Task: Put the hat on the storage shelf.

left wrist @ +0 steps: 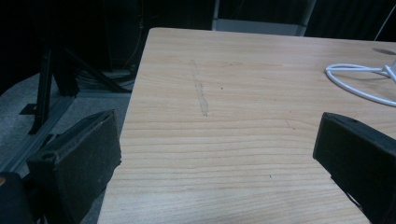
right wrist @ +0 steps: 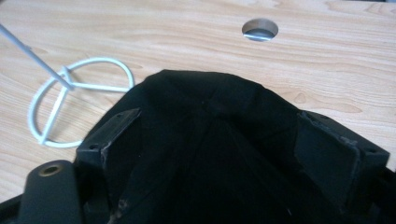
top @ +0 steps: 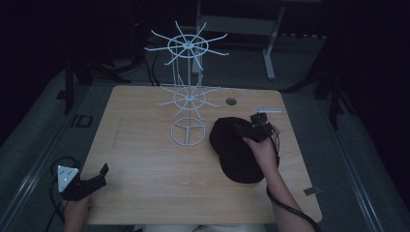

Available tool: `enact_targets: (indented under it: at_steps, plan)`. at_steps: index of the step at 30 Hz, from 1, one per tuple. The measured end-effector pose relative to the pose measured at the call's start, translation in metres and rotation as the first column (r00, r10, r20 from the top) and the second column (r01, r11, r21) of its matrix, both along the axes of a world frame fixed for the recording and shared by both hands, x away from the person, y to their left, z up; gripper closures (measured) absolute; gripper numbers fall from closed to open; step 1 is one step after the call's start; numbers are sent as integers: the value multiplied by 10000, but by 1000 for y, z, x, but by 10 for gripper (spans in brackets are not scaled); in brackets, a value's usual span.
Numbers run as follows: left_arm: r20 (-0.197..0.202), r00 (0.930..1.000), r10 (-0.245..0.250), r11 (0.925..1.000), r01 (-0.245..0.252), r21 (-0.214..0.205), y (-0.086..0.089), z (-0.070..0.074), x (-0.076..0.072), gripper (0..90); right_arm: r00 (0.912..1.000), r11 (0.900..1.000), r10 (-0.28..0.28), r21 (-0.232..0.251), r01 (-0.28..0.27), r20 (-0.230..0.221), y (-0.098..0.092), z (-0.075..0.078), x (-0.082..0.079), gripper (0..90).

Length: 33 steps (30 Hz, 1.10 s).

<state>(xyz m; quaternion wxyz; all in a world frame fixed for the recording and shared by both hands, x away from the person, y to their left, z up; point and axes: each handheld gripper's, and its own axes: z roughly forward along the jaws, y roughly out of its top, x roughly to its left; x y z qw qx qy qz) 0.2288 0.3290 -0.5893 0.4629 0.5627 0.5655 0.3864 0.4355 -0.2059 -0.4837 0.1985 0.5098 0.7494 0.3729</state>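
On the wooden table (top: 145, 159) the white wire rack (top: 188, 92) stands bare, hanging likely pending. Black cap (top: 234, 150) lies just beside its base, between the right gripper's (right wrist: 233, 140) spread jaws, unlifted. Left gripper (left wrist: 219, 154) gapes, idle.

**Black cap and white wire rack on the wooden table**

The black cap (top: 234, 150) lies on the right half of the table, crown toward the far side, its cloth soft and creased. In the right gripper view its dark fabric (right wrist: 210, 140) sits between the two black jaws, which stand on either side of it. The white wire rack (top: 187, 87) stands upright just left of the cap, near the table's centre: a ring base (right wrist: 70, 100), a thin vertical stem, and two tiers of radiating hooks.
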Motion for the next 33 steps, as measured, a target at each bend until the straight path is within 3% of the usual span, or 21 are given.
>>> enact_targets:
  at_steps: [4, 7, 9, 11, 14, 19, 25, 33]
  plan:
    - [-1, 10000, 0, 10000, 0, -18, 0, 0, 0, 15, 9993, 9974, 65, -720, -92, -377, 7, -10, 12, 232]
    - [1, 10000, 6, 10000, -6, -26, 0, 0, 0, 15, 9985, 9953, 27, -960, -80, -555, 9, -15, 16, 278]
    - [-19, 10000, 23, 10000, -23, -35, 0, 0, 1, 14, 9959, 9886, 246, -1462, -372, -868, 11, -22, 19, 317]
    - [-11, 10000, 8, 10000, -8, -52, 0, 0, 0, 14, 9939, 9862, 356, -1570, -519, -1048, 13, -28, 21, 357]
    - [-12, 10000, 8, 10000, -8, -51, 0, 0, 0, 14, 9931, 9868, 440, -1501, -602, -1086, 13, -29, 20, 483]
    - [-18, 10000, 24, 10000, -24, -87, 1, 0, 1, 15, 9894, 9899, 644, -1174, -798, -1299, 11, -30, 18, 790]
    - [-5, 10000, 64, 9999, -64, -108, 1, 0, 0, 14, 9957, 9910, 844, -1009, -878, -371, 7, -25, 6, 829]
    - [-20, 10000, 77, 9999, -77, -117, 1, 0, 1, 14, 9930, 9933, 1005, -642, -966, 614, 0, -3, -8, 832]
